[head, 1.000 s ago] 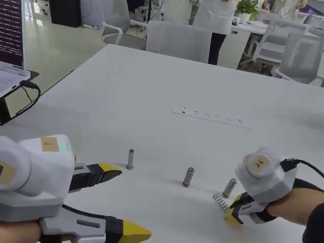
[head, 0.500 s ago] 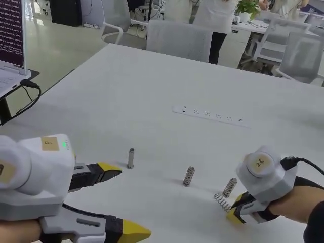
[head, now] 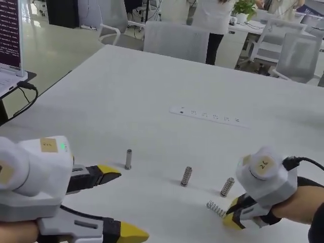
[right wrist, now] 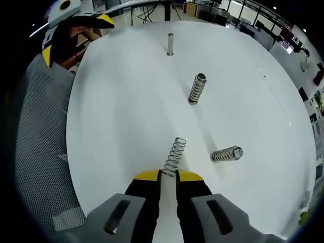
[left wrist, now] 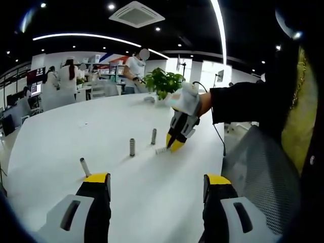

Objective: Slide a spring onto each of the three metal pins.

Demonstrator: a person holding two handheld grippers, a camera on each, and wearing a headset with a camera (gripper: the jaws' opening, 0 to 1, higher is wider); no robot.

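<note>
Three pins stand in a row on the white table. The left pin (head: 128, 159) (right wrist: 170, 44) (left wrist: 84, 166) is bare. The middle pin (head: 186, 176) (right wrist: 197, 88) and the right pin (head: 227, 187) (right wrist: 226, 154) each wear a spring. My right gripper (head: 229, 217) (right wrist: 168, 174) (left wrist: 174, 144) is shut on one end of a loose spring (head: 215, 208) (right wrist: 173, 157), which lies low over the table just in front of the right pin. My left gripper (head: 126, 204) (left wrist: 158, 179) is open and holds nothing, near the front edge, in front of the bare pin.
A white power strip (head: 209, 116) lies across the table beyond the pins. A laptop (head: 7, 45) and its black cable (head: 28, 96) sit off the left edge. Office chairs (head: 174, 40) and a standing person are past the far edge.
The right gripper has drawn the loose spring slightly toward me and away from the right pin. The left gripper has stayed put.
</note>
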